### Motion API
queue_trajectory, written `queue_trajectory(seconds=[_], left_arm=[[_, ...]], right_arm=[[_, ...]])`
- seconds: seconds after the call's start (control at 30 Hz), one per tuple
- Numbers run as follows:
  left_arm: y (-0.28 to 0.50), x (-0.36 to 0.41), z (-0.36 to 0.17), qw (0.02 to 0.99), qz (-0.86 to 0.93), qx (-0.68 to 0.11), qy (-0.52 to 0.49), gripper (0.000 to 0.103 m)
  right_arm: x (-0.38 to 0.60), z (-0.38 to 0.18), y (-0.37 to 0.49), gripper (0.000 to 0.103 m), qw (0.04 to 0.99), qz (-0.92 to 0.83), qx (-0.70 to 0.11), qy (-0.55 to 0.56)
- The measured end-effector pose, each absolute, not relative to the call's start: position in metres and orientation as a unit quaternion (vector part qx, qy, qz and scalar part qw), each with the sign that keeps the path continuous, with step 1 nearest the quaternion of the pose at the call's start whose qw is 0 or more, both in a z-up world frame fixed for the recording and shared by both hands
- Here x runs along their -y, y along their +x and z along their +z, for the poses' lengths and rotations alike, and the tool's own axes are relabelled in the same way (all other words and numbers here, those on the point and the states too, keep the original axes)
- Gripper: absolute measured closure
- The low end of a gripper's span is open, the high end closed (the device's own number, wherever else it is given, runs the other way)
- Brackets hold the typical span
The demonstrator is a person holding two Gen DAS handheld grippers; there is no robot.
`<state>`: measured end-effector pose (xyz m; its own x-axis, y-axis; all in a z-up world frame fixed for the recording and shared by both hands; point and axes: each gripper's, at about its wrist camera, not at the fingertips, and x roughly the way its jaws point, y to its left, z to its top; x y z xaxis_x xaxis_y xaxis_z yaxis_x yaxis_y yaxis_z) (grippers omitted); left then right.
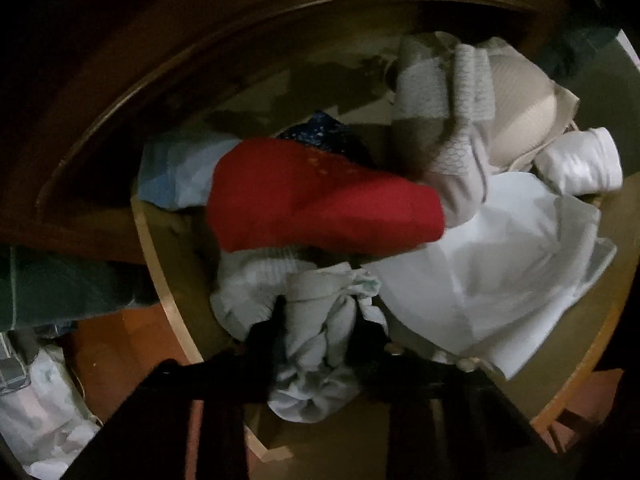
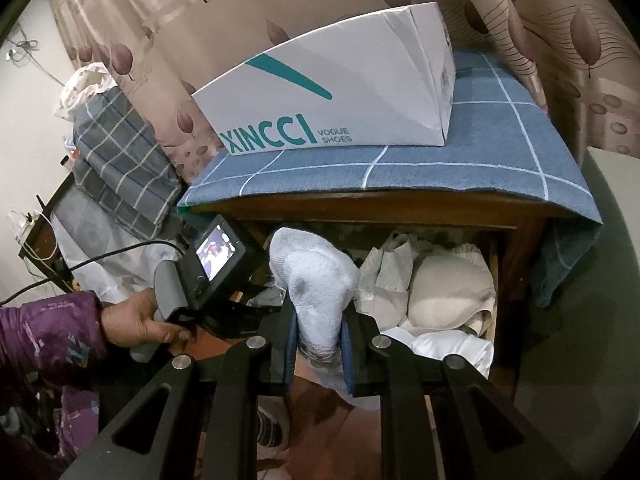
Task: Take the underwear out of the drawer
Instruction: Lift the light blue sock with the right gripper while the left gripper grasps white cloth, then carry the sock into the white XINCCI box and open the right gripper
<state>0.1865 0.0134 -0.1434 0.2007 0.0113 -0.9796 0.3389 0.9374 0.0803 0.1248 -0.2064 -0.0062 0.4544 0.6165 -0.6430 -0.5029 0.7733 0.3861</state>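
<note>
Left gripper point(image 1: 320, 320) pinched on pale bunched underwear point(image 1: 316, 344) in drawer point(image 1: 160, 280), right gripper point(image 2: 318, 332) clamped on white sock point(image 2: 316, 280); soft, light, best grabbed mid-bunch.

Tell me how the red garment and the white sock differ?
The red garment lies loose in the drawer; the white sock is clamped in the right gripper, outside it. The red garment is spread flat and smooth; the sock stands bunched, knitted, with a grey smudge. Both are small pieces of clothing.
</note>
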Motion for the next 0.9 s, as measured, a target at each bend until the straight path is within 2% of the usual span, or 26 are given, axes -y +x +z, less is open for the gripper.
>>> queue_trajectory(seconds=[0.23,0.7,0.9], left_arm=[[0.158,-0.008,-0.113,0.798,-0.107,-0.578,0.133,0.081],[0.116,-0.023,-0.034,0.868,-0.125,-0.48,-0.003,0.081],[0.116,-0.021,-0.03,0.874,-0.136,-0.465,-0.023,0.081]], right_arm=[[0.212,-0.006,0.126,0.087,0.854,0.323,-0.4,0.076],[0.215,-0.003,0.123,0.087,0.863,0.314,-0.389,0.076],[0.218,0.038,0.119,0.087,0.878,0.314,-0.353,0.077]])
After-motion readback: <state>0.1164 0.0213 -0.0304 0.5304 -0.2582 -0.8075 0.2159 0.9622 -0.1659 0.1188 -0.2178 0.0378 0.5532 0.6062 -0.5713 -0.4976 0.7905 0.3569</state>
